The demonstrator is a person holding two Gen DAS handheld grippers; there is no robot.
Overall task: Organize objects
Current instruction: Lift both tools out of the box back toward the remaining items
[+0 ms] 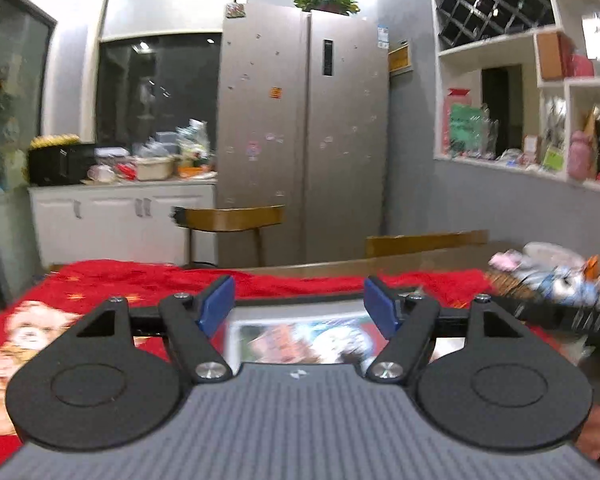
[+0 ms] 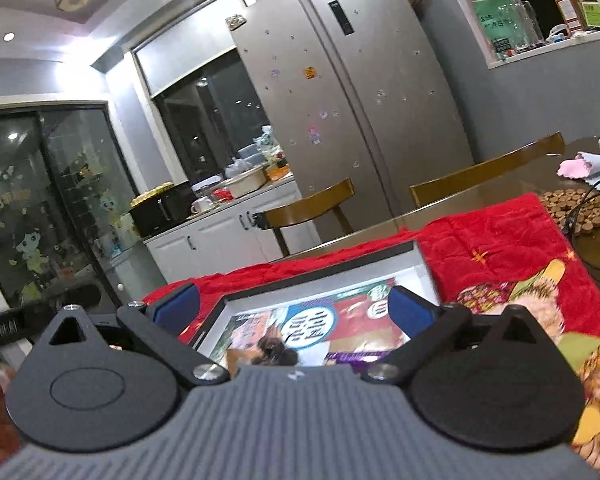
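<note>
A framed picture [image 2: 320, 308] with a grey frame and a colourful print lies flat on a red cartoon cloth [image 2: 500, 248] on the table. It also shows, blurred, in the left wrist view [image 1: 300, 332]. My left gripper [image 1: 300, 304] is open with blue pads [image 1: 216, 304] spread wide, held just above the near part of the picture. My right gripper [image 2: 296, 308] is open too, its pads [image 2: 406, 308] apart over the picture's near edge. Neither holds anything.
A cork trivet [image 2: 576, 210] and a pink cloth [image 2: 578, 168] lie on the wooden table at the right. A black basket of packets [image 1: 560, 284] sits at the right. Two wooden chairs [image 2: 312, 204] stand behind the table, then a fridge [image 1: 304, 132].
</note>
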